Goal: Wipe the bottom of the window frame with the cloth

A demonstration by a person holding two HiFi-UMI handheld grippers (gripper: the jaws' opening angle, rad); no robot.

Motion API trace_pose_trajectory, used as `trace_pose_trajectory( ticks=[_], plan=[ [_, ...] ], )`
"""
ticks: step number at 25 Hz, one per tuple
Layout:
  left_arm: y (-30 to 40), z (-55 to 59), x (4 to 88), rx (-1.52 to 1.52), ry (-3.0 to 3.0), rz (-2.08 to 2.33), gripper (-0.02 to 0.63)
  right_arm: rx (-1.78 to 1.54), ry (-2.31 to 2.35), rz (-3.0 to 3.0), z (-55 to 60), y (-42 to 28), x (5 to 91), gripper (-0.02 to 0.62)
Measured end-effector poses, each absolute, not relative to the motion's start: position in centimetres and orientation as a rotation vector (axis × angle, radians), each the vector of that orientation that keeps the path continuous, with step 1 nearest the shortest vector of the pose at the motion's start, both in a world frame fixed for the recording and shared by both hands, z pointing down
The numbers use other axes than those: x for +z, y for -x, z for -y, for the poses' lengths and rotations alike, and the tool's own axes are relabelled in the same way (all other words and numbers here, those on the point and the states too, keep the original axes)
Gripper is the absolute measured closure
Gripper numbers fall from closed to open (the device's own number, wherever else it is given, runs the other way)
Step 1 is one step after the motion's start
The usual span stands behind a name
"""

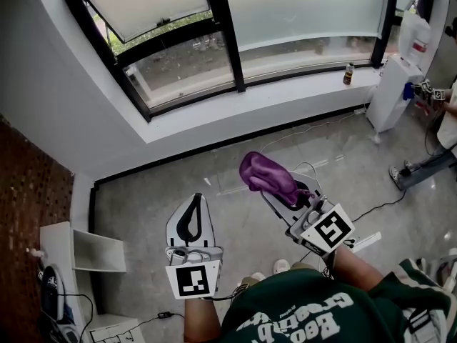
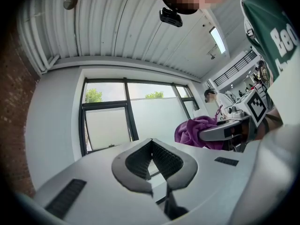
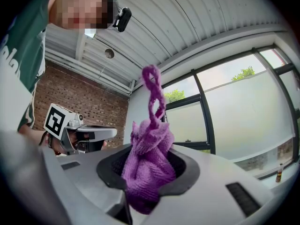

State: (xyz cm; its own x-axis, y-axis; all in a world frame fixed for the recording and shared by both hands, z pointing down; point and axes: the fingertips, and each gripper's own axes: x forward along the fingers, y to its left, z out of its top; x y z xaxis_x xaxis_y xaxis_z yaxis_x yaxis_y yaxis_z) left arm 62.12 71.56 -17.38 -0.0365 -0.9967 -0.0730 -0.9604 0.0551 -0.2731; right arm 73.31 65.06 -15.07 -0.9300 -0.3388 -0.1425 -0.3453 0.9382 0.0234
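A purple cloth point(image 1: 265, 175) is bunched between the jaws of my right gripper point(image 1: 277, 186), which is shut on it; the cloth point(image 3: 149, 161) sticks up past the fingertips in the right gripper view. My left gripper point(image 1: 193, 199) hangs beside it to the left, shut with nothing held, jaw tips touching point(image 2: 151, 143). Both hover over the grey floor, well short of the window. The black bottom rail of the window frame point(image 1: 285, 73) runs above a white sill point(image 1: 271, 98) at the top of the head view.
A small bottle point(image 1: 348, 73) stands on the sill at the right. A white appliance point(image 1: 391, 91) stands by the wall, with another person point(image 1: 432, 159) beside it. A white shelf point(image 1: 86, 252) and brick wall point(image 1: 28, 206) are at left. Cables cross the floor point(image 1: 314, 131).
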Motion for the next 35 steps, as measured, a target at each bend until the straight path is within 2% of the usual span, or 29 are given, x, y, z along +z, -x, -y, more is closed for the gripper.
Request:
trace_pose_trajectory(
  ticks=[26,35],
  plan=[
    [-65.4,-68.8,-18.7,-0.171,2.005,-2.033,0.597,0.079,0.430,-2.896,-62.9,-74.4,-15.0,0.463],
    [-62.7,-68.5,-17.6,-0.178,1.959,-2.055,0.597,0.053,0.402,-2.874,-61.7,-72.1,-13.6,0.463]
  ],
)
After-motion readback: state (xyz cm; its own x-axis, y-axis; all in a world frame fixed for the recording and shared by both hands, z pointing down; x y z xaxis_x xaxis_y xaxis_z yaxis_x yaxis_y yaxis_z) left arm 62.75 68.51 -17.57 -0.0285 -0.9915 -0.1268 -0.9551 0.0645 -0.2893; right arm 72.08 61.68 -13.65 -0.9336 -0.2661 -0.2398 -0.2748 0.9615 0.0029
